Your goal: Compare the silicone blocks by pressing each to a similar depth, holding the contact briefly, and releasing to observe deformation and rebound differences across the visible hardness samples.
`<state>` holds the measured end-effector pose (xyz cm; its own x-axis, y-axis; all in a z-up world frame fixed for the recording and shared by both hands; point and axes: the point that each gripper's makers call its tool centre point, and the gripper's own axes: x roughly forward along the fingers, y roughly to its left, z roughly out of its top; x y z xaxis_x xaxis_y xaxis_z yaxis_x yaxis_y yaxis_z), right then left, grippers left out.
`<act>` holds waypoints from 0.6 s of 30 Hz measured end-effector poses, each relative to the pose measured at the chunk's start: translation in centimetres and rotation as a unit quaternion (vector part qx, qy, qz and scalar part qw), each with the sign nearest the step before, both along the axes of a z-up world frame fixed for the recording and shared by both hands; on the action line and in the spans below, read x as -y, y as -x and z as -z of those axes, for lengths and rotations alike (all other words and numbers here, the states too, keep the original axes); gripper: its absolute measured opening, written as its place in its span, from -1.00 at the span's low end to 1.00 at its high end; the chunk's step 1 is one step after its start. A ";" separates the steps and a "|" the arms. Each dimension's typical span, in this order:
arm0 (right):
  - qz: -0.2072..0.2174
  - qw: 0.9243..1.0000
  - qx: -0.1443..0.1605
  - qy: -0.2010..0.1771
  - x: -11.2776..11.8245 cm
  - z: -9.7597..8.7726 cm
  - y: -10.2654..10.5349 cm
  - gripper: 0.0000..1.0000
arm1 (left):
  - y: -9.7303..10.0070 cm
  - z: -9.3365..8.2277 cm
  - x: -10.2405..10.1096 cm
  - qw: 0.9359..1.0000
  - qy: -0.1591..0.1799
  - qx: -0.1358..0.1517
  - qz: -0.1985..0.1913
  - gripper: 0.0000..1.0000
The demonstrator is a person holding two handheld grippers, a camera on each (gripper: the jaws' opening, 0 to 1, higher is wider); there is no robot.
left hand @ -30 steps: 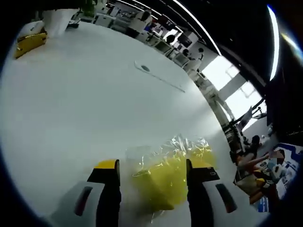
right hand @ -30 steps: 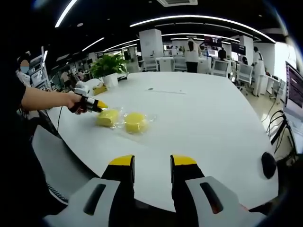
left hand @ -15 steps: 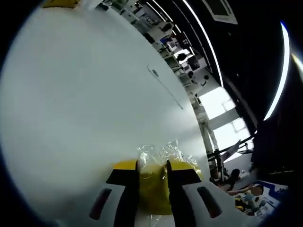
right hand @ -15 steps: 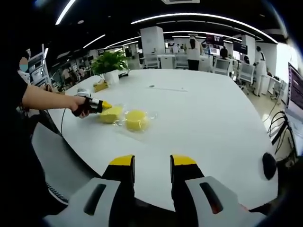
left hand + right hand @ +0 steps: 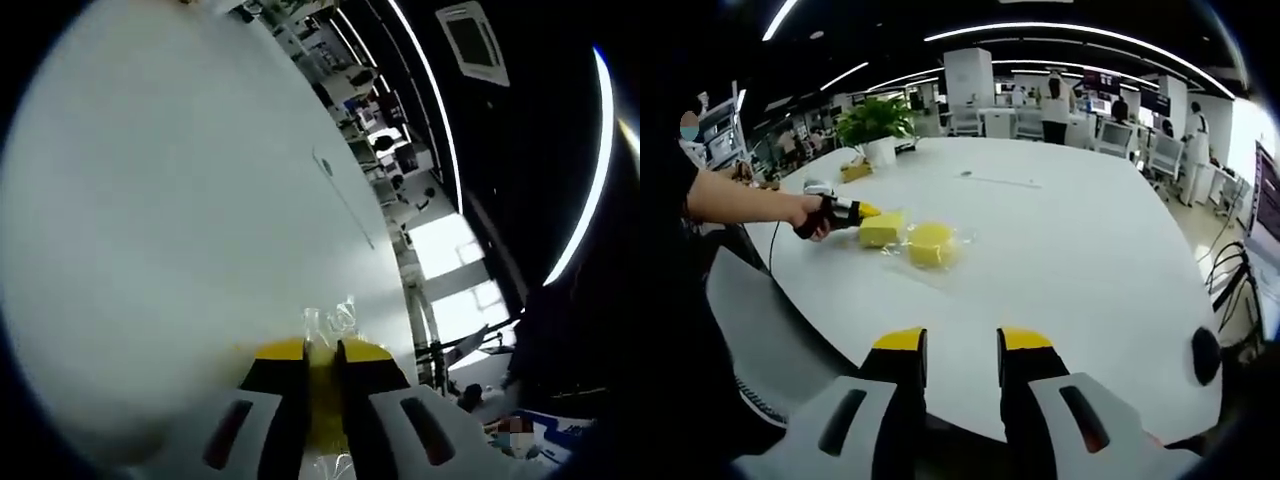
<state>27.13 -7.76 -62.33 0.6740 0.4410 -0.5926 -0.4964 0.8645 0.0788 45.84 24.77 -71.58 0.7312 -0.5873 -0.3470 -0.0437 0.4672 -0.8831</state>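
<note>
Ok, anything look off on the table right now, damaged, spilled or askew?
Nothing spilled or damaged. The left gripper is clamped on one yellow block, jaws nearly closed, so the block is squeezed narrow. The second yellow block lies beside it, its clear plastic wrap crinkled. The right gripper hangs open, away from both.

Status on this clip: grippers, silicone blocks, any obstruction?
Left gripper shut on bagged yellow block. Right gripper open, above the table edge, holding nothing. Round yellow block untouched beside it. Nothing in the way.
</note>
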 end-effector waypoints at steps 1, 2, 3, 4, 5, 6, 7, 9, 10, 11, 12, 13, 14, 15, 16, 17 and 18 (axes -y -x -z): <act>-0.001 1.000 -0.001 0.000 -0.1 0.0 0.0 -0.54 | 0.0 -0.1 0.0 1.000 0.001 0.000 0.001 -0.93; -0.002 1.000 -0.002 0.001 -0.2 0.1 0.1 -0.54 | 0.1 -0.3 0.1 1.000 0.003 0.002 0.005 -0.96; -0.006 1.000 -0.005 0.003 -0.4 0.2 0.1 -0.55 | 0.2 -0.5 0.2 1.000 0.010 0.003 0.007 -0.97; -0.010 1.000 -0.006 0.005 -0.5 0.3 0.2 -0.56 | 0.2 -0.9 0.2 1.000 0.018 0.010 0.012 -0.99; -0.014 1.000 -0.008 0.010 -0.7 0.4 0.3 -0.57 | 0.2 -1.2 0.3 1.000 0.015 0.019 0.017 -1.00; -0.017 1.000 -0.009 0.012 -0.8 0.5 0.4 -0.57 | 0.4 -1.3 0.3 0.999 0.012 0.023 0.024 -1.00; -0.021 1.000 -0.010 0.014 -1.0 0.6 0.5 -0.57 | 0.4 -1.4 0.3 0.999 0.012 0.024 0.025 -1.00; -0.025 1.000 -0.010 0.016 -1.2 0.6 0.6 -0.57 | 0.5 -2.0 0.4 0.999 0.022 0.029 0.030 -1.00; -0.026 0.999 -0.010 0.017 -1.2 0.6 0.6 -0.57 | 0.6 -2.7 0.4 0.998 0.024 0.039 0.036 -1.00; -0.026 1.000 -0.007 0.016 -1.3 0.4 0.6 -0.57 | 0.6 -3.0 0.5 0.998 0.025 0.041 0.039 -1.00; -0.025 1.000 -0.006 0.014 -1.3 0.4 0.6 -0.57 | 1.0 -4.3 1.0 0.995 0.014 0.069 0.065 -1.00; -0.020 1.000 0.000 0.008 -1.2 0.0 0.4 -0.56 | 1.2 -4.8 1.2 0.994 0.006 0.079 0.074 -1.00; -0.017 1.000 0.002 0.004 -1.1 -0.1 0.4 -0.56 | 1.5 -5.4 1.3 0.992 -0.011 0.092 0.089 -1.00; -0.013 1.000 0.004 0.001 -1.0 -0.3 0.2 -0.56 | 1.6 -5.9 1.3 0.990 -0.019 0.101 0.094 -1.00; -0.010 1.000 0.006 -0.001 -0.8 -0.3 0.1 -0.55 | 1.9 -6.7 1.3 0.990 -0.018 0.106 0.093 -1.00; -0.008 1.000 0.007 -0.002 -0.7 -0.4 0.0 -0.55 | 2.0 -6.9 1.3 0.990 -0.019 0.107 0.094 -1.00; -0.007 1.000 0.007 -0.002 -0.6 -0.4 0.0 -0.54 | 2.3 -7.5 1.1 0.987 -0.025 0.120 0.101 -1.00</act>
<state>27.11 -7.11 -61.97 0.6758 0.4532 -0.5813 -0.5092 0.8573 0.0764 43.52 23.70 -64.04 0.6650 -0.7163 -0.2113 0.2624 0.4890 -0.8319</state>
